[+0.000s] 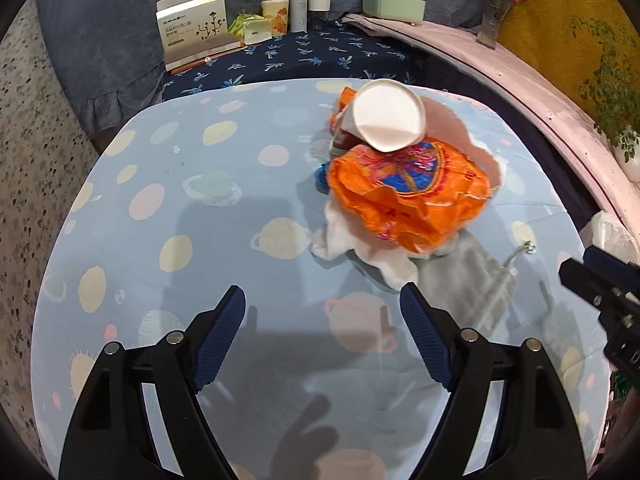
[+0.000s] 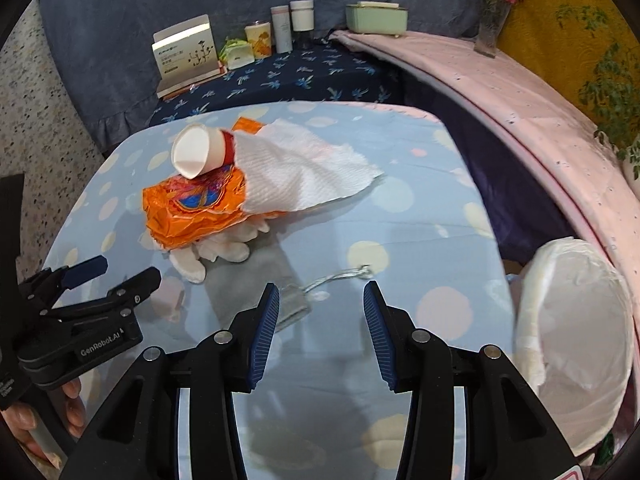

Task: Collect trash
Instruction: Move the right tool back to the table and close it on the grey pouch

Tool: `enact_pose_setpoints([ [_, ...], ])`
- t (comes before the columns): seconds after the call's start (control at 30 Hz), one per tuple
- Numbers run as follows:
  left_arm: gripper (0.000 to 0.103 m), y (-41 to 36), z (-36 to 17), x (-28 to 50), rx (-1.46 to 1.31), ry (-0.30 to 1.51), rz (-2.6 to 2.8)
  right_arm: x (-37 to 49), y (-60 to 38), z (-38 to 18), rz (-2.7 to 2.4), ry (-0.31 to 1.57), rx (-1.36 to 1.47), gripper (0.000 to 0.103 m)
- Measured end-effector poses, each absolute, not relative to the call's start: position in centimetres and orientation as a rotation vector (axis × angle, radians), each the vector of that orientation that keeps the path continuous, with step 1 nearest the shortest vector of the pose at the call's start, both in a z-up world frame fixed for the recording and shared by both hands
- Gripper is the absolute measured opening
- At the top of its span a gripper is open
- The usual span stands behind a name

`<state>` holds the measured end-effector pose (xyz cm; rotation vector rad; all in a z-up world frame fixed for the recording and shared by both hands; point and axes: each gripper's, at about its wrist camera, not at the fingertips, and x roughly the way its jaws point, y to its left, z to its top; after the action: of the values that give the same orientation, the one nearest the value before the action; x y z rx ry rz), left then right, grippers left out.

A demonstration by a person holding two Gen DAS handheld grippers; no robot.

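Overall, the table [image 1: 168, 184] has a rounded edge and a smooth light-blue cover printed with pastel dots and planets; its near and left portions are bare, leaving open room around both tools. Trash is heaped toward the far centre: a white paper cup [image 1: 387, 116] lying tilted, mouth toward the cameras, on a crinkled orange plastic wrapper [image 1: 408, 196], with fluffy white material [image 1: 340, 240] under the wrapper's near side. In the right wrist view a quilted white paper towel [image 2: 304, 172] drapes over the heap's right side. A flat grey drawstring pouch [image 1: 468, 276] lies just beside the heap, nearer the cameras, its cord ending in a metal knot.

Left gripper [image 1: 322, 338]: jaws spread wide, nothing between the ribbed blue pads, hovering over bare cover short of the heap. Right gripper [image 2: 321, 334]: jaws partly apart, nothing clamped, the pouch's corner just ahead of its left pad. Seen from the right wrist, the left tool's body reads "GenRobot.AI".

A bin lined with a white plastic bag [image 2: 576, 344] stands off the table's right edge, beside a pale pink ledge [image 2: 480, 76].

Behind the table, on dark patterned cloth, stand a printed carton [image 1: 194, 26] with small unreadable text, two cylindrical containers [image 1: 310, 4] and a mint-green box [image 1: 394, 6].
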<state>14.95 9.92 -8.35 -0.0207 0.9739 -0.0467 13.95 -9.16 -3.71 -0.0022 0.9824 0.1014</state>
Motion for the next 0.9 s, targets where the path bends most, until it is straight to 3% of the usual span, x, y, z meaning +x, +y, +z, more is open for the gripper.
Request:
enact_pose_setpoints([
  [0.5,0.081,9.5,-9.6,17.1,-0.108,1.0,-0.097,16.6,-7.9,-7.7,0.13,1.045,0.018,0.043],
  [0.67,0.079,9.0,-9.9,18.0,-0.111,0.997,-0.097,16.6,-7.1,-8.9,0.157,1.068,-0.002,0.038],
  [0.9,0.05,8.0,-11.0,18.7,-0.093,1.018,-0.134,16.0,-6.4,-9.0,0.194,1.05,-0.053,0.02],
])
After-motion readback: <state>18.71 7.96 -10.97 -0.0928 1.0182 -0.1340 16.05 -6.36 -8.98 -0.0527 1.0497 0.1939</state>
